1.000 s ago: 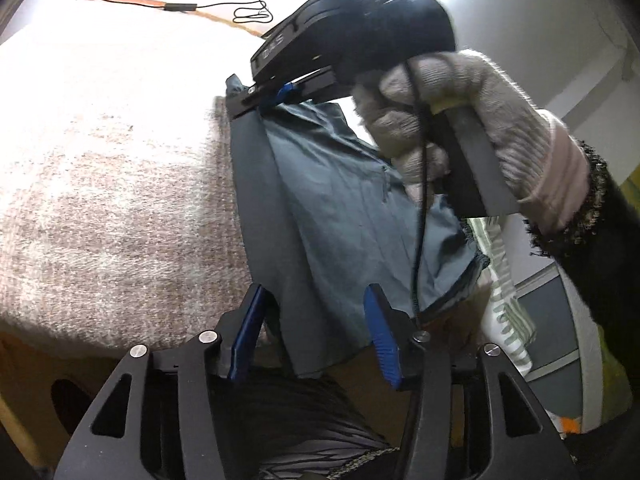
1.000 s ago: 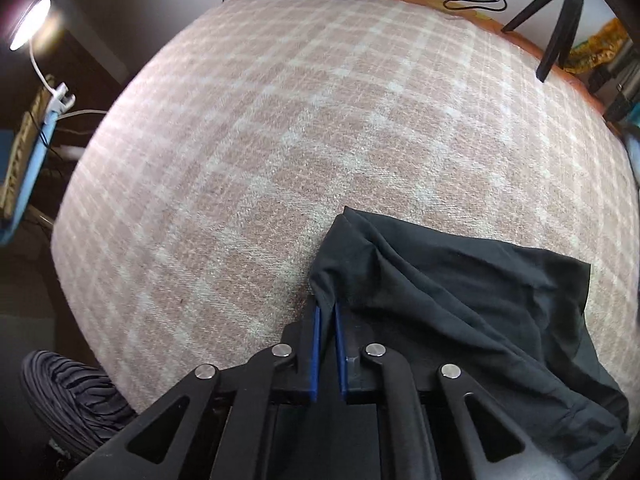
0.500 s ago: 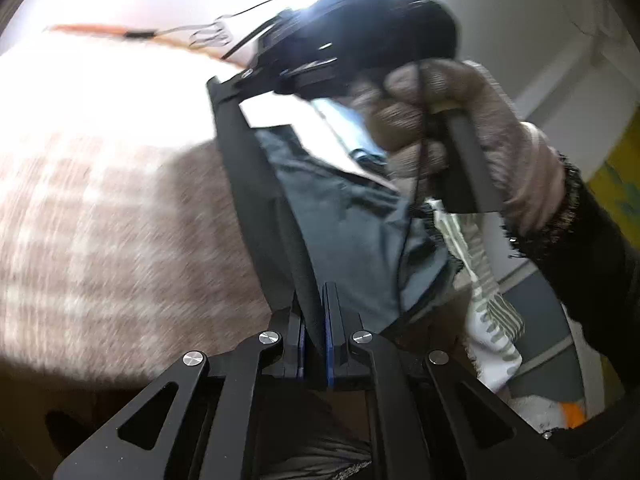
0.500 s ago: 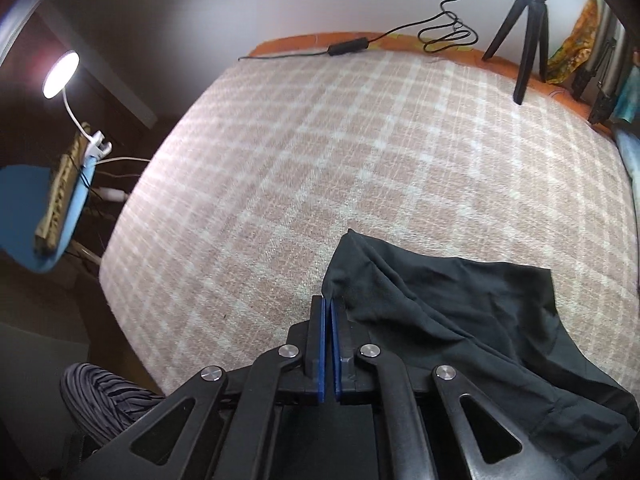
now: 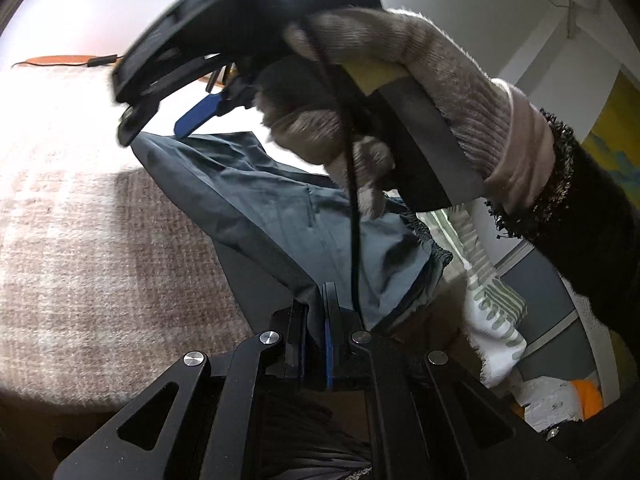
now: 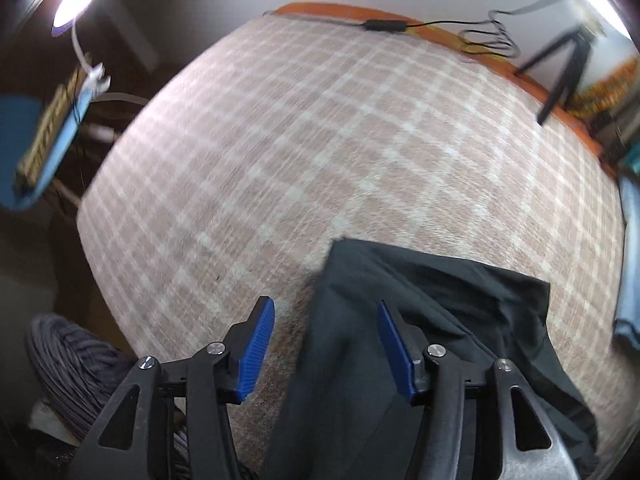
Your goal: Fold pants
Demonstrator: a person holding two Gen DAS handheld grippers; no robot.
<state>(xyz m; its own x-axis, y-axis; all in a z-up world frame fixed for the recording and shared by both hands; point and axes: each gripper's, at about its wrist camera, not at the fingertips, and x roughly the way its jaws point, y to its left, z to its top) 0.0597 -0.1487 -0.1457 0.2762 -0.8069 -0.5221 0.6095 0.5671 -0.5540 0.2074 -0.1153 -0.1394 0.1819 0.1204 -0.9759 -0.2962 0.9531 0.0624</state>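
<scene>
Two tongs worked the pants (image 6: 420,340) at lower centre on the bed (image 6: 320,140): left tongs (image 5: 316,320) clamped on fabric, right tongs (image 6: 324,344) spread apart. Next probably re-gripping before folding.

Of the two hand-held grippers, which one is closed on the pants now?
The left hand-held gripper: its blue pads are pressed together on the pants. The right hand-held gripper has its pads spread wide apart, gripping nothing.

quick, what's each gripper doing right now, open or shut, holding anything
Left gripper: shut on the pants.
Right gripper: open, holding nothing; the pants lie between its fingers.
</scene>
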